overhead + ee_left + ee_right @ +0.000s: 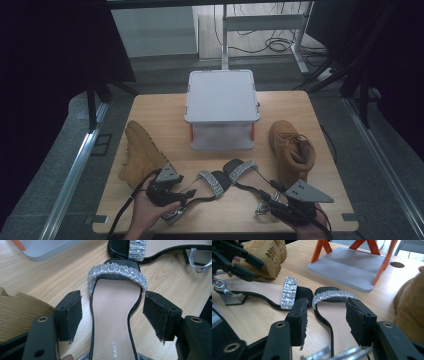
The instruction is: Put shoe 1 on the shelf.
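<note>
A: Where are the sandals now?

B: Both lie flat on the wooden surface (165,107), toes nearly touching in front of the grey lidded box (221,102). The left sandal (207,184) sits by the left tool (186,196), the right sandal (246,176) runs back toward the right tool (267,199). A tan boot (141,154) lies on its side at the left, another boot (292,149) stands at the right.

A: And the tools?

B: The left tool's jaws stand apart on either side of the left sandal's insole, not pressing it. The right tool's jaws are also apart, straddling the right sandal behind its glittery strap, with no pad on it.

A: How would these handle?

B: I'd judge them light, with a thin, fairly stiff sole and a smooth, glossy edge that may slip. The beaded straps look delicate and the thin ankle straps are floppy, so I'd leave them alone. Best hold is across the narrow waist of the sole, pads on both edges, or at the block heel.

A: Hand pose?

B: Each hand comes in from the near edge, palm wrapped round its tool. The left one is low and nearly level along its sandal, while the right one angles down over the heel end of its own
</note>
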A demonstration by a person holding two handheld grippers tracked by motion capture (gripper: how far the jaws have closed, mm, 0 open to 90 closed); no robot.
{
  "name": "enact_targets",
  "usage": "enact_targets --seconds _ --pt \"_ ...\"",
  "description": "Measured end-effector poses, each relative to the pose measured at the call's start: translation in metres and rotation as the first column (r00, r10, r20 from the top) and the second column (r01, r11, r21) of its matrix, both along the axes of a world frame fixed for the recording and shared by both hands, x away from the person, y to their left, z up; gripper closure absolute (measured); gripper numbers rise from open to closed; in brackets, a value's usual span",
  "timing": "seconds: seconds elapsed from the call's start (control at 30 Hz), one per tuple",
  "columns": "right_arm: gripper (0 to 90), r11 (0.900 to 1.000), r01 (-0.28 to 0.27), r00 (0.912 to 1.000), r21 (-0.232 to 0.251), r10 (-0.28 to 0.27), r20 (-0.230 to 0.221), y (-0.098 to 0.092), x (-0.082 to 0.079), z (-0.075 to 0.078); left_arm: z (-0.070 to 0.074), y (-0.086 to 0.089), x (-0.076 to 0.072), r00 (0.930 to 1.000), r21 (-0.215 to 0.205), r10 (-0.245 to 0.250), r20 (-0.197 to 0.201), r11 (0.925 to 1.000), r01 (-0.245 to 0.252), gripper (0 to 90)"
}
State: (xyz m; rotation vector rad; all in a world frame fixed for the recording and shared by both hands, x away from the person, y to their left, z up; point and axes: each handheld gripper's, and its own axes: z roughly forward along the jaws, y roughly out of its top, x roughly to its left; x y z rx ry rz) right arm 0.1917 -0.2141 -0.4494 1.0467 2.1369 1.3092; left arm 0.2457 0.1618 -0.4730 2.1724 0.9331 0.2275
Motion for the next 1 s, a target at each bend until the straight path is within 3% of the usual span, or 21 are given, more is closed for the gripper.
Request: enact_targets --seconds 0.27,0.5,1.0 --pt "48.5 1.000 -0.021 0.9996 0.015 0.021 -0.021 0.018 0.019 0.002 -0.004 0.000 0.006 0.9994 0.032 0.020 -0.028 0.9993 -0.019 31.5" --pt "48.1 1.000 -0.007 0.9993 0.008 0.007 -0.038 0.015 0.017 -0.006 -0.014 -0.009 0.008 0.9977 0.090 -0.008 -0.067 0.9958 0.014 30.5" --pt "47.4 1.000 0.031 0.9971 -0.002 -0.031 -0.069 0.003 0.018 -0.018 -0.029 -0.021 0.007 0.9875 0.205 -0.046 -0.151 0.9759 0.076 30.6"
